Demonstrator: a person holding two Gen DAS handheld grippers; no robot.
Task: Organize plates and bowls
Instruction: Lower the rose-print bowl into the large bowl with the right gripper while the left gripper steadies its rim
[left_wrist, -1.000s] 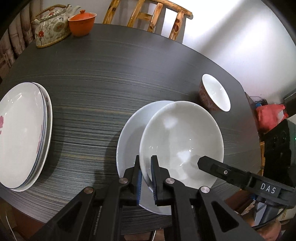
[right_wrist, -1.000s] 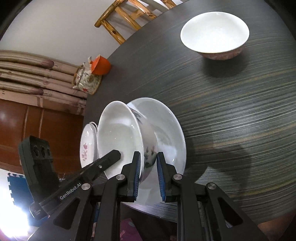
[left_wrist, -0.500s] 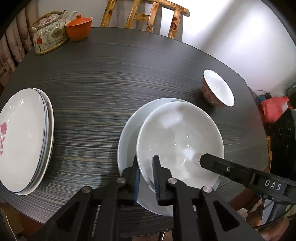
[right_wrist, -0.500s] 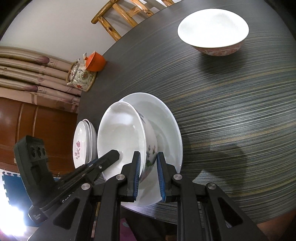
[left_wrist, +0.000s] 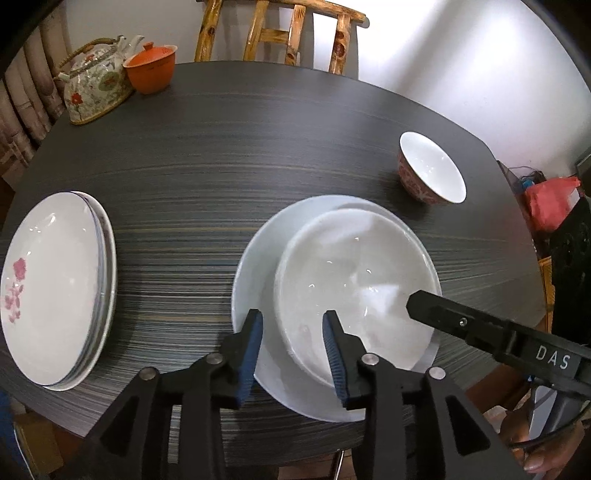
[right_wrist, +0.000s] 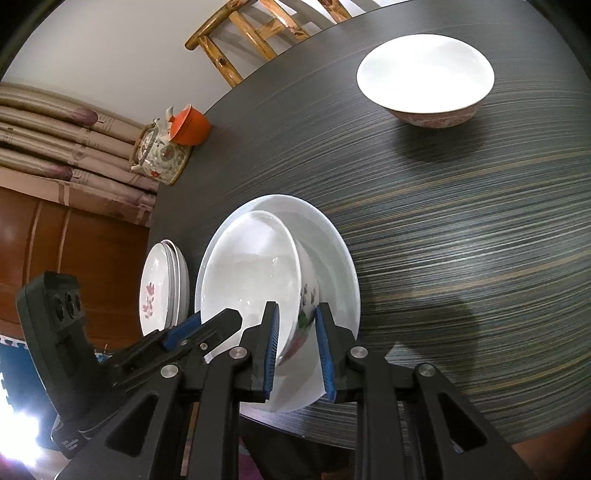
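A large white bowl (left_wrist: 351, 284) with a floral outside (right_wrist: 258, 273) sits in a white plate (left_wrist: 258, 258) near the table's front edge; the plate also shows in the right wrist view (right_wrist: 340, 266). My left gripper (left_wrist: 293, 343) is open, its jaws straddling the bowl's near rim without pinching it. My right gripper (right_wrist: 295, 343) is open too, jaws either side of the bowl's other rim. A stack of white plates (left_wrist: 51, 288) with pink flowers lies at the left. A smaller red-patterned bowl (left_wrist: 430, 173) stands at the right back.
A floral teapot (left_wrist: 96, 92) and an orange lidded cup (left_wrist: 149, 72) stand at the back left of the dark round table (left_wrist: 240, 155). A wooden chair (left_wrist: 280, 33) is behind the table. A red bag (left_wrist: 550, 199) lies off the right edge.
The bowl came down to rest in the plate. Both grippers, shut on its rim before, have opened and let it go. The left camera has pulled back.
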